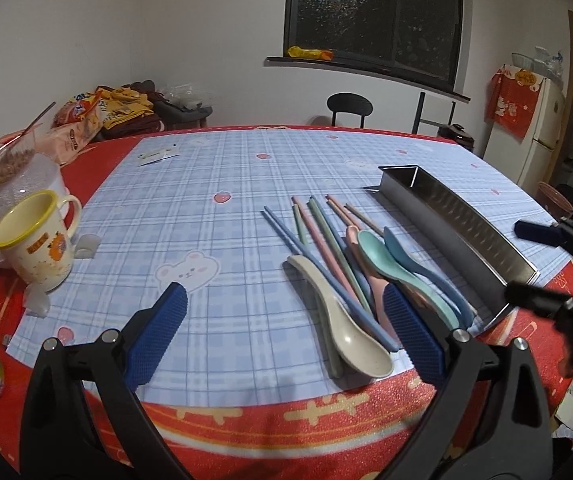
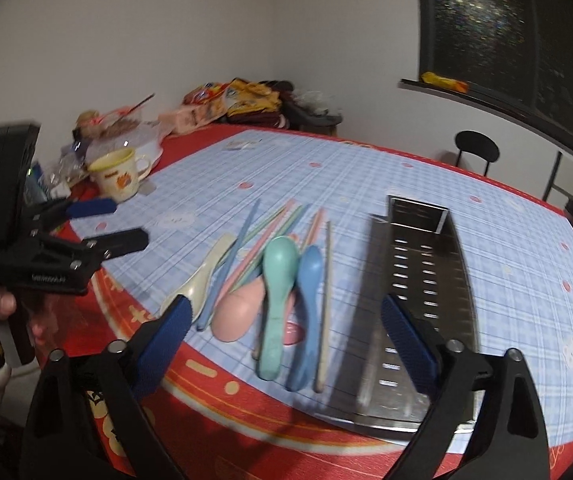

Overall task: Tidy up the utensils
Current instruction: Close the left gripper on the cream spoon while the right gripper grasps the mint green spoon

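A pile of pastel utensils lies on the blue plaid mat: a cream spoon (image 1: 350, 328), a teal spoon (image 1: 390, 264), a blue spoon (image 1: 418, 268), a pink spoon (image 2: 238, 312) and several chopsticks (image 1: 318, 232). A long perforated steel tray (image 1: 458, 224) stands empty just right of them; it also shows in the right wrist view (image 2: 418, 280). My left gripper (image 1: 282, 332) is open and empty, near the table's front edge, over the cream spoon's bowl. My right gripper (image 2: 286, 332) is open and empty, above the spoon handles and the tray's near end.
A yellow-rimmed cup (image 1: 34, 240) and plastic containers (image 1: 14, 184) stand at the left. Snack bags and clothes (image 1: 122, 108) are piled at the far left corner. A black chair (image 1: 348, 108) stands behind the table. A fridge (image 1: 538, 132) is at the far right.
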Tool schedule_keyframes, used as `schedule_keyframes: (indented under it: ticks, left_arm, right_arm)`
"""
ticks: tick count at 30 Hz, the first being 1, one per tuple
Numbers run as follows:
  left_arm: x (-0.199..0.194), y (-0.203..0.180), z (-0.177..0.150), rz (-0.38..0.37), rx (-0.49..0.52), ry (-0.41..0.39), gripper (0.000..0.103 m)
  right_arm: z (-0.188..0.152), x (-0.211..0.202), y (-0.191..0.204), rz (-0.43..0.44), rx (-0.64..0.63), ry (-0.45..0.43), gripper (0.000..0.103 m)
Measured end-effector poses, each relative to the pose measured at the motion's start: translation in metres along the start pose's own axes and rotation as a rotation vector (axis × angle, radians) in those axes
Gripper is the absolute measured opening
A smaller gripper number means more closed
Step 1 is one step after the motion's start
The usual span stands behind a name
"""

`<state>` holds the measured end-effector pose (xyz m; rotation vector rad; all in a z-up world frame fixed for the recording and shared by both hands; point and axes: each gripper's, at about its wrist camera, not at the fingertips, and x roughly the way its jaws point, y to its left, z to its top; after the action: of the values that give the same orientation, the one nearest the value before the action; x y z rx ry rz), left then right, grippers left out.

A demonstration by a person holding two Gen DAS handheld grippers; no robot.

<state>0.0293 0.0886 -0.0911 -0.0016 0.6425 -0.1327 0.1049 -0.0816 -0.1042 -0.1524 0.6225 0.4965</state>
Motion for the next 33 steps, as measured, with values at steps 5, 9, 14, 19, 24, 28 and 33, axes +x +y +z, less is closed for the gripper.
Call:
schedule_keyframes:
  ticks: [5,9,14,19,24,28,33]
  left_arm:
    - [0.004,0.002,0.003,-0.037,0.019,-0.002,0.088]
    - [0.010,0.009,0.001,-0.078,0.007,0.019,0.062]
    - [0.017,0.018,-0.004,-0.161,-0.043,0.039,0.040]
    - [0.028,0.016,-0.008,-0.177,-0.048,0.054,0.040]
    - [0.038,0.015,-0.010,-0.180,-0.060,0.075,0.040]
    - [0.044,0.016,-0.014,-0.183,-0.062,0.091,0.040]
    - [0.046,0.022,-0.016,-0.212,-0.100,0.101,0.040]
  right_arm:
    - [-0.002,0.016,0.009,0.012,-0.009,0.030,0.072]
    - [-0.004,0.029,0.013,0.024,-0.004,0.056,0.056]
    - [-0.008,0.043,0.018,0.029,-0.011,0.088,0.034]
    - [-0.011,0.056,0.017,0.024,0.011,0.110,0.025]
    - [-0.010,0.068,0.019,-0.010,-0.006,0.128,0.021]
    - [-0.011,0.075,0.019,-0.040,-0.019,0.147,0.021]
    - [-0.010,0.081,0.021,-0.068,-0.042,0.153,0.021]
